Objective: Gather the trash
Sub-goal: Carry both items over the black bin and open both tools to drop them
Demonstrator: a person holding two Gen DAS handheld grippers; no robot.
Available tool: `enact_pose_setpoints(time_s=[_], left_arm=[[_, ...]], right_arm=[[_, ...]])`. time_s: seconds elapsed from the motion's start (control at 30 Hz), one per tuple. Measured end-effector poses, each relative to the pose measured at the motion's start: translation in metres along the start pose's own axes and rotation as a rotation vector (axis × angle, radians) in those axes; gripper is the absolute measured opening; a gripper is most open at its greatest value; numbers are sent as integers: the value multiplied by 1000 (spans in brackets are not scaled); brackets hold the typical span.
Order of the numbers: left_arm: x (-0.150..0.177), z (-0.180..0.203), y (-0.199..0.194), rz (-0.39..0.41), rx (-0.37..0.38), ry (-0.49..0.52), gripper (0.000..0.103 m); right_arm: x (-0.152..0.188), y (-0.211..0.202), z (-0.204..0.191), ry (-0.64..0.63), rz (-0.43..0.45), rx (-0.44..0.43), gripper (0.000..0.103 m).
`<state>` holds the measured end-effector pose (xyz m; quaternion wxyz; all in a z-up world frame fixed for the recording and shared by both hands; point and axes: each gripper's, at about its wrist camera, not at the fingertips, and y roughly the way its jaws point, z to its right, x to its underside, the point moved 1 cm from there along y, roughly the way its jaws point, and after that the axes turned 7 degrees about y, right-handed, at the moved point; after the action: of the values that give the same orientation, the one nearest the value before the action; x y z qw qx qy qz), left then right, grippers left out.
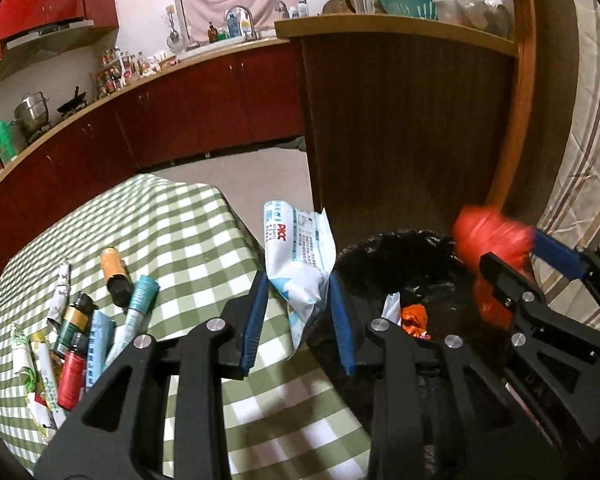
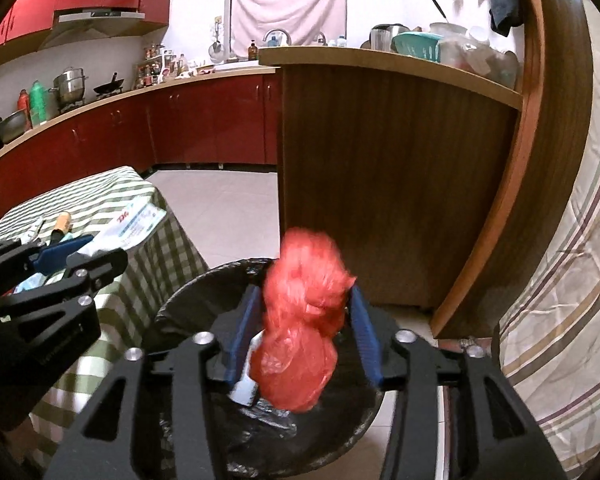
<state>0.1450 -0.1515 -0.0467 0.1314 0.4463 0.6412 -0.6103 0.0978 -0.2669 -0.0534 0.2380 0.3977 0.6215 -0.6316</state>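
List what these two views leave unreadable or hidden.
- Red plastic bag: motion-blurred in both views, so the right gripper's grip is unclear.
- Bin contents: right wrist view, mostly hidden by bag and fingers.
- White wrapper print: left wrist view, too small to read.
- Table trash: partly covered by the left gripper.
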Motion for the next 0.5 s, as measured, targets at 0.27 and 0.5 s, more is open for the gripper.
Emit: enact_pose_setpoints(time_s=[0.27, 0.5], left_arm=[[-2, -3, 0, 4, -2, -7, 52], [3, -14, -8, -4, -12, -24, 58]], right_arm=[[-2, -3, 5, 17, 10, 3, 56], [-4, -9, 4, 32, 7, 12, 56]])
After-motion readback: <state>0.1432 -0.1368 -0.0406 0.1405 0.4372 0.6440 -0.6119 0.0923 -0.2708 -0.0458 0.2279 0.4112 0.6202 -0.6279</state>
